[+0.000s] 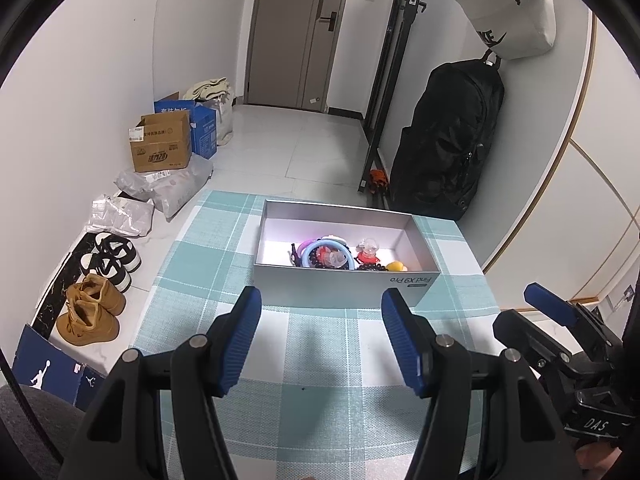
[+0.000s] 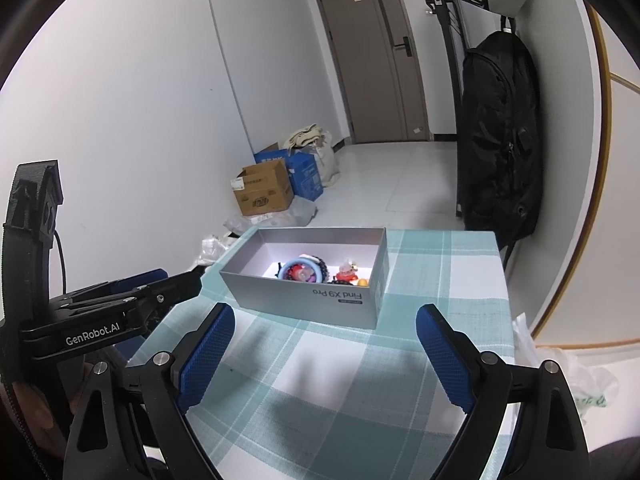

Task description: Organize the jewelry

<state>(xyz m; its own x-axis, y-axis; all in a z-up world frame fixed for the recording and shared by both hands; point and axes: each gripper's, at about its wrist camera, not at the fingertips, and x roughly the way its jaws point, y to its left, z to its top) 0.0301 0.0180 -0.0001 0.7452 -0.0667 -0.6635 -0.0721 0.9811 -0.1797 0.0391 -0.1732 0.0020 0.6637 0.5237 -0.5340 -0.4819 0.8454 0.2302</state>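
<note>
A grey open box (image 1: 340, 286) marked "Find X9 Pro" stands on the checked tablecloth (image 1: 320, 344). Inside lie a blue ring bracelet (image 1: 308, 254), a dark bead bracelet (image 1: 370, 267), a red charm (image 1: 366, 255) and a yellow piece (image 1: 396, 266). My left gripper (image 1: 320, 300) is open and empty, just in front of the box. My right gripper (image 2: 324, 316) is open and empty, also short of the box (image 2: 304, 296); the bracelets (image 2: 302, 270) show inside it. Each gripper shows in the other's view, the right one (image 1: 560, 320) and the left one (image 2: 160, 292).
Shoes (image 1: 96, 300) and cardboard boxes (image 1: 160, 144) line the floor left of the table. A black backpack (image 1: 448, 140) hangs on the right wall by the table's far right corner. A plastic bag (image 2: 576, 372) lies off the table's right edge.
</note>
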